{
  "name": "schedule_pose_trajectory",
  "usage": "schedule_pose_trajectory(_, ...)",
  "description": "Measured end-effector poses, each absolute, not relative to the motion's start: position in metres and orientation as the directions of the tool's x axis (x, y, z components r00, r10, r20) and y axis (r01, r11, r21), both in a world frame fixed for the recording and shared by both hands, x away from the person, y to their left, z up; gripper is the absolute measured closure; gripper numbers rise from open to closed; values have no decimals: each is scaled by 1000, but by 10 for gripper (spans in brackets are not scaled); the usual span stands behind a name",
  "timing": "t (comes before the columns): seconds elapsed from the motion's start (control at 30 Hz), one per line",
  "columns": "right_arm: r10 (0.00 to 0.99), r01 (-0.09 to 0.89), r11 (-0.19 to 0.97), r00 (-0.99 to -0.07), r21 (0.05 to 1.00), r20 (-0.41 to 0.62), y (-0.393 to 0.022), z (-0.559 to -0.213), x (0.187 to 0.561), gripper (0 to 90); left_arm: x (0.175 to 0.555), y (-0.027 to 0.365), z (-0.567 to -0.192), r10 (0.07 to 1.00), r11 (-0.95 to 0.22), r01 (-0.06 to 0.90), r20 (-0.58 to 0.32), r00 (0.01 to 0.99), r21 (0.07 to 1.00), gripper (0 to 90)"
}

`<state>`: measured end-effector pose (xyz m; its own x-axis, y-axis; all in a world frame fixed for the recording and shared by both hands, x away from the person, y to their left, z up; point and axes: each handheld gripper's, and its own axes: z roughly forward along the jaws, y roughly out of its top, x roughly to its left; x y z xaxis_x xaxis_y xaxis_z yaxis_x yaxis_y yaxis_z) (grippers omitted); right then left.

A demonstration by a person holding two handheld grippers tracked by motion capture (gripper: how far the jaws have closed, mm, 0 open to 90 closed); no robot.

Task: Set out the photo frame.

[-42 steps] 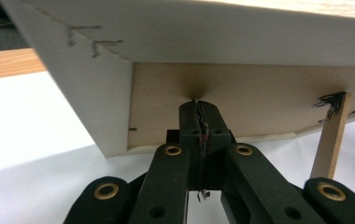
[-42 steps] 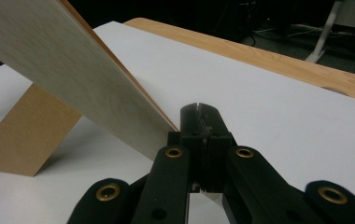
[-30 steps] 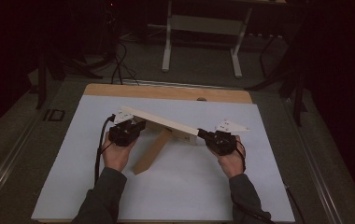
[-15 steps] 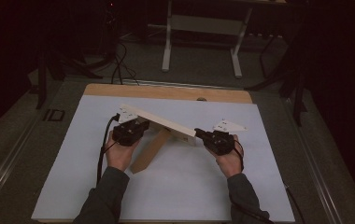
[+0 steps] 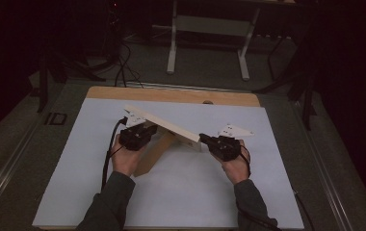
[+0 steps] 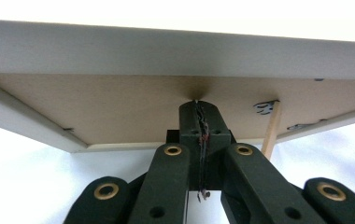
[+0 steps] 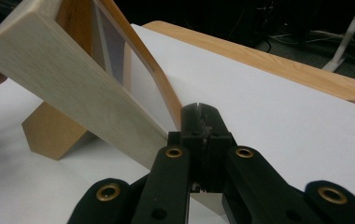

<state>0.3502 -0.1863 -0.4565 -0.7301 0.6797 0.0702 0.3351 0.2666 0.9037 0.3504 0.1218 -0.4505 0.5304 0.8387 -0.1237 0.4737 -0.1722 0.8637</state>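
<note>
A pale wooden picture frame (image 5: 166, 126) stands tilted on the white table sheet (image 5: 181, 192), propped by its brown back stand (image 5: 153, 153). My left gripper (image 5: 153, 130) is shut, with its tips under the frame's left part. In the left gripper view the closed tips of that gripper (image 6: 198, 103) touch the brown backboard (image 6: 119, 107). My right gripper (image 5: 203, 138) is shut too, at the frame's lower right end. In the right gripper view its closed tips (image 7: 199, 108) sit beside the frame's pale edge (image 7: 73, 88), with the stand (image 7: 49, 130) behind. Nothing is clamped between either pair of jaws.
The white sheet covers a wooden table whose far edge (image 5: 171, 94) shows bare wood. A black cable (image 5: 108, 154) trails from the left gripper along the forearm. Beyond the table stand a metal frame's legs (image 5: 174, 48) on a dark floor.
My left gripper has edged a little to the right under the frame. The right gripper and the frame stay much as they were.
</note>
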Motion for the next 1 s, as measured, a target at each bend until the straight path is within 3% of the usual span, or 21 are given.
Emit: schedule_pose_trajectory(1.0, 651, 319, 278, -756, 906, 67, -179, -457, 344, 897, 344, 110, -442, 814, -179, 439, -118, 569, 881, 900)
